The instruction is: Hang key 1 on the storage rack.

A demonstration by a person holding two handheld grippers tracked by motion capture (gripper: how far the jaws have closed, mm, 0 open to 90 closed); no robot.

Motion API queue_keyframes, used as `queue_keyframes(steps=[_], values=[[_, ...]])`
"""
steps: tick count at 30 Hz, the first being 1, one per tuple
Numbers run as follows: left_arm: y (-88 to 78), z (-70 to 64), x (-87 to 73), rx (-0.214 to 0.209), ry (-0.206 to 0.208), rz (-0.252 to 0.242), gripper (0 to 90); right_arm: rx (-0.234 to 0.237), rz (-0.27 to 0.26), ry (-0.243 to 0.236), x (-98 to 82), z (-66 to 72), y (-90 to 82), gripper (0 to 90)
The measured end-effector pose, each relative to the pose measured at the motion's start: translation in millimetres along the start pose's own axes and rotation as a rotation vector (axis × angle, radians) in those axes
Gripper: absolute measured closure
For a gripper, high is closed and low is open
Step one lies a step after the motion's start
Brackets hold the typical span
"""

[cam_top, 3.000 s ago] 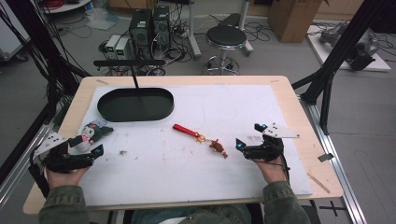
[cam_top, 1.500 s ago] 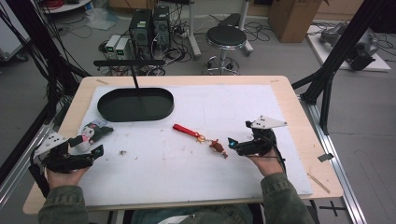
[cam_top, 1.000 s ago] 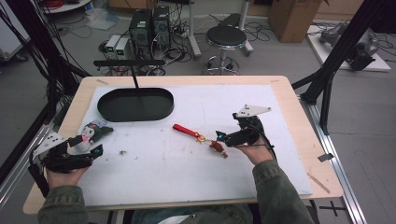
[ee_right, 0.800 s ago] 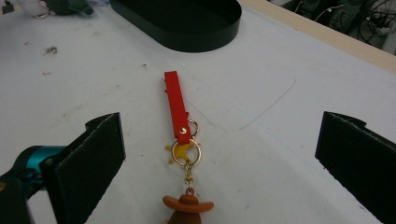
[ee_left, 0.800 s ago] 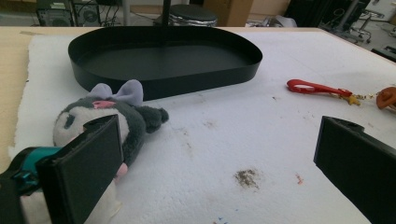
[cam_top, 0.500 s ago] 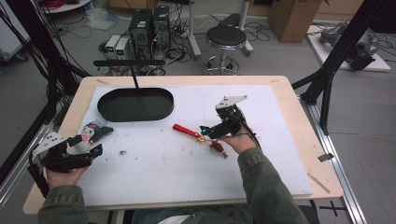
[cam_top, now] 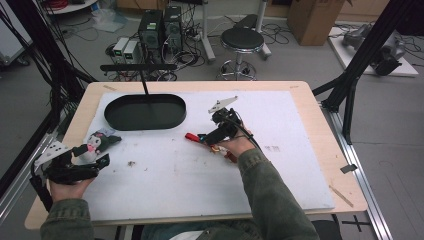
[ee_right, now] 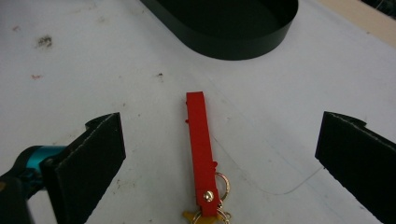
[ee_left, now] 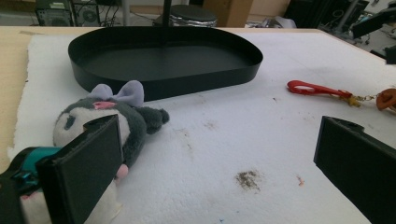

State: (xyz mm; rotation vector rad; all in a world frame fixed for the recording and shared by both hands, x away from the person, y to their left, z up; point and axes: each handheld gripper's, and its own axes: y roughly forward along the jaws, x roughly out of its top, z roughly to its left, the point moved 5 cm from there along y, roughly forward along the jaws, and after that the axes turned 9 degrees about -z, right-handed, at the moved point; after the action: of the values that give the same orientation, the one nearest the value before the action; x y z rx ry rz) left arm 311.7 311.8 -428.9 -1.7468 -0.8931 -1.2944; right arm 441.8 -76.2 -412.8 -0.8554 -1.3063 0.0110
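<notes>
A red strap keychain (cam_top: 192,136) with gold rings and a small brown charm (cam_top: 231,155) lies mid-table on the white mat. My right gripper (cam_top: 206,137) hovers over it, open; in the right gripper view the red strap (ee_right: 200,147) lies lengthwise between the wide-apart jaws. My left gripper (cam_top: 102,161) rests open at the near left. A grey plush toy with a lilac bow (cam_top: 95,143) lies beside it; in the left gripper view the plush (ee_left: 122,116) sits just behind the left jaw. A black oval tray (cam_top: 145,111) stands at the back left, and the tray (ee_left: 163,58) is empty.
The white mat (cam_top: 300,165) covers most of a wooden table (cam_top: 325,150). A black stand post (cam_top: 144,80) rises behind the tray. Small dirt specks (ee_left: 247,178) mark the mat. Beyond the table are a stool (cam_top: 241,41), computers and cables on the floor.
My right gripper has travelled left from the table's right side to sit over the red keychain. The left gripper and the plush have stayed still.
</notes>
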Motion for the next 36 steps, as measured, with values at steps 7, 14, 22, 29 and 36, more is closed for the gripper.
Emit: queue_keyframes(steps=[7,14,22,29,36], values=[[0.2,0.1,0.0,-0.005,-0.004,0.001,1.7,0.023,0.119,-0.070,-3.8,5.2,29.4,0.5],[0.7,0.3,0.7,-0.014,-0.020,-0.007,1.7,0.034,0.260,-0.148,-19.2,11.9,46.6,0.5],[1.2,0.4,0.4,-0.016,-0.019,-0.005,1.7,0.033,0.305,-0.129,-23.2,7.3,50.6,26.6],[-0.3,-0.1,3.0,-0.020,-0.037,-0.034,1.7,0.004,0.332,-0.124,-24.4,7.4,50.9,41.4],[0.7,-0.4,2.0,-0.022,-0.033,-0.024,1.7,-0.012,0.357,-0.138,-25.6,7.6,53.3,66.0]])
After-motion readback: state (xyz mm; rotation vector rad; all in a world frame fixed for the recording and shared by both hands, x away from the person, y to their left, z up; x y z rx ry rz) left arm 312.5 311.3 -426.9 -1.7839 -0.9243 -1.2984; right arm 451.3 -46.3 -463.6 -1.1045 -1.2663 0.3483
